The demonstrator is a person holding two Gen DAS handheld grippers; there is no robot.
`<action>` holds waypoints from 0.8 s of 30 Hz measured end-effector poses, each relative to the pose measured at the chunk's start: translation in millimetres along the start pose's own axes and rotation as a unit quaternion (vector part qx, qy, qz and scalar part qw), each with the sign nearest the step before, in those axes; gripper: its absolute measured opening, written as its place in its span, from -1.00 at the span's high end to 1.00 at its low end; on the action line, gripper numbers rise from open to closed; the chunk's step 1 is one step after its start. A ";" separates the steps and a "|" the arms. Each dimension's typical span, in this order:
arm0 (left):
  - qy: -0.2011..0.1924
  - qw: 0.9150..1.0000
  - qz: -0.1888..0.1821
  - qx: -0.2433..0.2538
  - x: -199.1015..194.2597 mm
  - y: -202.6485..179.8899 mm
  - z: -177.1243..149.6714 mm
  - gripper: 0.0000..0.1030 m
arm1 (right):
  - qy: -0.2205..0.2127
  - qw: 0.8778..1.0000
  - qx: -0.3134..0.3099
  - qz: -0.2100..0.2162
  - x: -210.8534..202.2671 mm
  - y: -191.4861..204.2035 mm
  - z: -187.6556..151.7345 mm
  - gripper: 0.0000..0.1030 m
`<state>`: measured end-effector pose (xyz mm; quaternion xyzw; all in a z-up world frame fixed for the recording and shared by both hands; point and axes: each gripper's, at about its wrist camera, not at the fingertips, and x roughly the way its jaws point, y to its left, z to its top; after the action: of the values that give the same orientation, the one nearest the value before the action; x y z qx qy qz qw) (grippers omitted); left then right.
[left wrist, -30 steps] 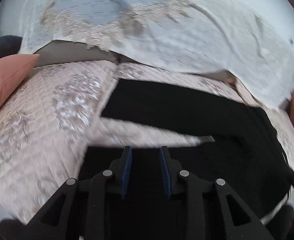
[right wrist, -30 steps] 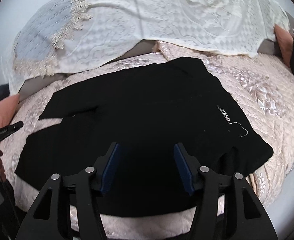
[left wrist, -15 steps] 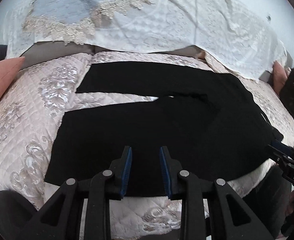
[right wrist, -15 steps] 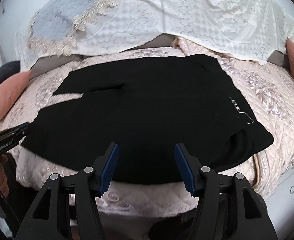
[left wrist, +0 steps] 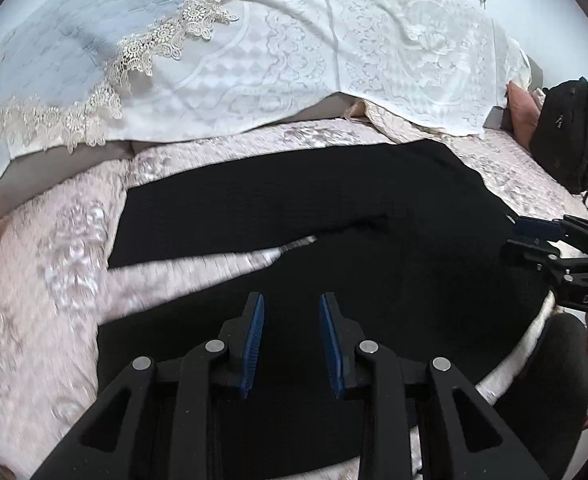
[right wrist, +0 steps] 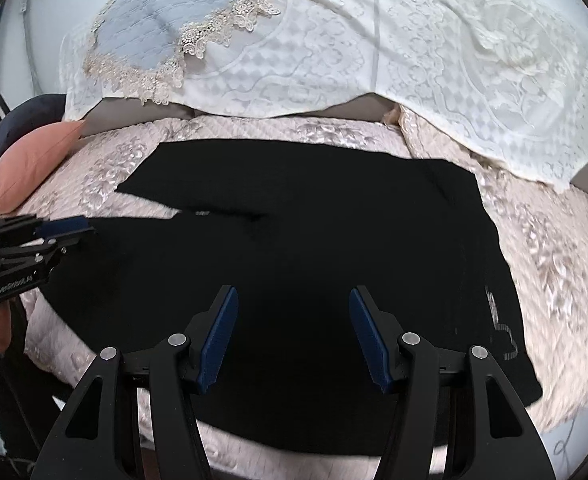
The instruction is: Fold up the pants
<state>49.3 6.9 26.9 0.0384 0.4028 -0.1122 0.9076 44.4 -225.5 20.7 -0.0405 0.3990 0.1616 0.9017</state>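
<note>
Quilted pink bedspread [right wrist: 554,240] fills the space ahead of both tongs, with a white lace cover [right wrist: 414,60] draped beyond it. Black pants [right wrist: 314,220] lie flat on the bedspread, directly under and ahead of both tools, legs stretching toward the left side. A peach pillow [right wrist: 29,160] sits far left. The right gripper [right wrist: 294,332] is spread wide, empty; the left gripper [left wrist: 289,344] is parted more narrowly, holding nothing.

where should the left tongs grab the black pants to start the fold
Likely the near leg's hem at the left end of the black pants, coming in from the bed's front edge. The legs lie flat and splayed, and the open left tongs already hover over that leg.
</note>
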 end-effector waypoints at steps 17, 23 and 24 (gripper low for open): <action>0.015 0.999 0.001 0.044 101.0 69.3 92.6 0.40 | 0.029 0.996 -0.084 0.018 89.7 -68.4 80.8 -0.14; 0.044 0.995 -0.005 0.091 157.0 99.9 118.0 0.40 | 0.060 0.991 -0.115 0.031 144.3 -99.8 109.3 -0.13; 0.046 0.994 -0.006 0.094 165.2 104.1 121.1 0.40 | 0.063 0.991 -0.116 0.029 151.2 -106.3 116.6 -0.13</action>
<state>268.6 60.1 -16.0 0.1266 0.4317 -0.1531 0.8799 256.3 -263.1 -16.9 -0.1434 0.4348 0.2304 0.8587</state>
